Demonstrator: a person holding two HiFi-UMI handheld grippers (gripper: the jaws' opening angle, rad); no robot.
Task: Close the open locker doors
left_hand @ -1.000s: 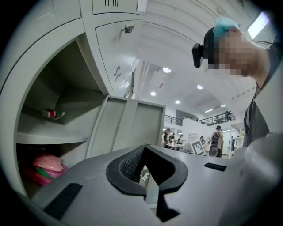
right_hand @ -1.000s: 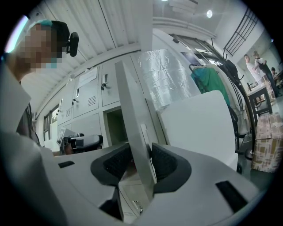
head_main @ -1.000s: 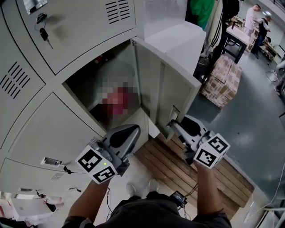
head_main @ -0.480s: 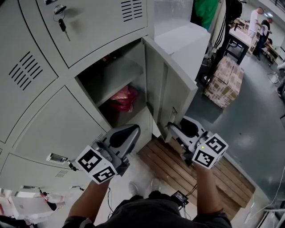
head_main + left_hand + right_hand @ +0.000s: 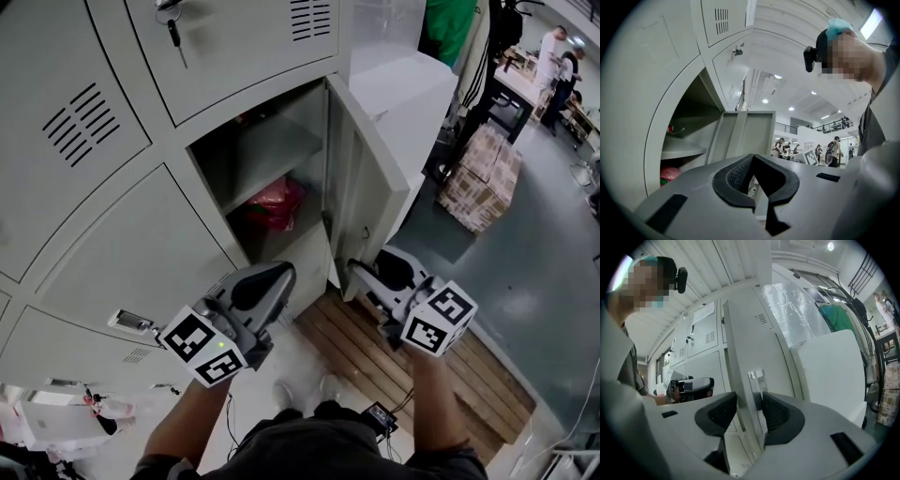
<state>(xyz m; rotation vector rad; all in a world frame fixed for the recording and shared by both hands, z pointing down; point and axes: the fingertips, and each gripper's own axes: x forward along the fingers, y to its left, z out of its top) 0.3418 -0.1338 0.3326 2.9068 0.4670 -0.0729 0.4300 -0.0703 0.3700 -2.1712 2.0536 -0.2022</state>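
Observation:
One grey locker door (image 5: 370, 178) stands open, hinged at the right of its compartment (image 5: 272, 150). A red bag (image 5: 274, 202) lies under the shelf inside. My right gripper (image 5: 358, 272) is at the door's lower free edge. In the right gripper view its jaws have just been opening, and the gripper (image 5: 749, 411) is open astride the door edge (image 5: 749, 394) below the latch plate (image 5: 756, 376). My left gripper (image 5: 279, 274) hangs in front of the compartment's lower edge, touching nothing. It (image 5: 752, 161) is shut and empty, with the door (image 5: 740, 136) ahead of it.
Shut locker doors surround the open one, and keys (image 5: 173, 28) hang in the lock above. A wooden pallet (image 5: 375, 356) lies on the floor below the door. A white cabinet (image 5: 403, 84) and cardboard boxes (image 5: 483, 173) stand to the right. People (image 5: 555, 56) are far behind.
The locker front has slid rightwards in the head view as both grippers moved. The right gripper has stayed at the door's edge, and the door looks slightly narrower.

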